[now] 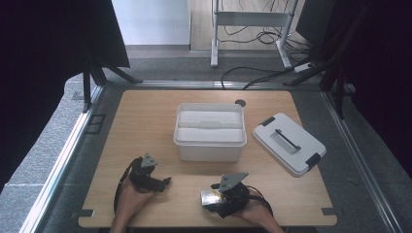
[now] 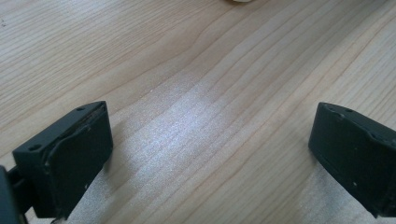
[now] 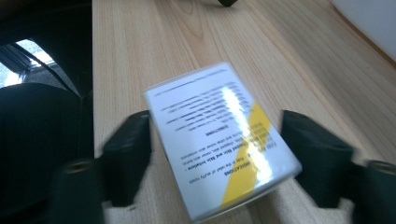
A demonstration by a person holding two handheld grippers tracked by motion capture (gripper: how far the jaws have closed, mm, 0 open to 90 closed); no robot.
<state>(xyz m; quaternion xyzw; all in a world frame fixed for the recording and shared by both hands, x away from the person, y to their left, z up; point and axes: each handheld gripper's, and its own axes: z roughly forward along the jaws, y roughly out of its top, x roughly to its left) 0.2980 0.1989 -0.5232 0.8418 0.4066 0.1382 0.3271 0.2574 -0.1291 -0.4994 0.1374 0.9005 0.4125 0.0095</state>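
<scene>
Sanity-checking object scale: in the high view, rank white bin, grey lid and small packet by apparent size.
1. white bin
2. grey lid, close to the bin, though it lies flat and angled
3. small packet, clearly smallest, between the right tongs

white-and-yellow printed packet [image 3: 224, 140] lies on the wooden table [image 3: 140, 46] between the right claw's [image 3: 217, 158] jaws.

Glossy packet [image 3: 224, 140], matt wooden table [image 3: 140, 51]

white packet [image 3: 223, 140], yellow stripe
</scene>
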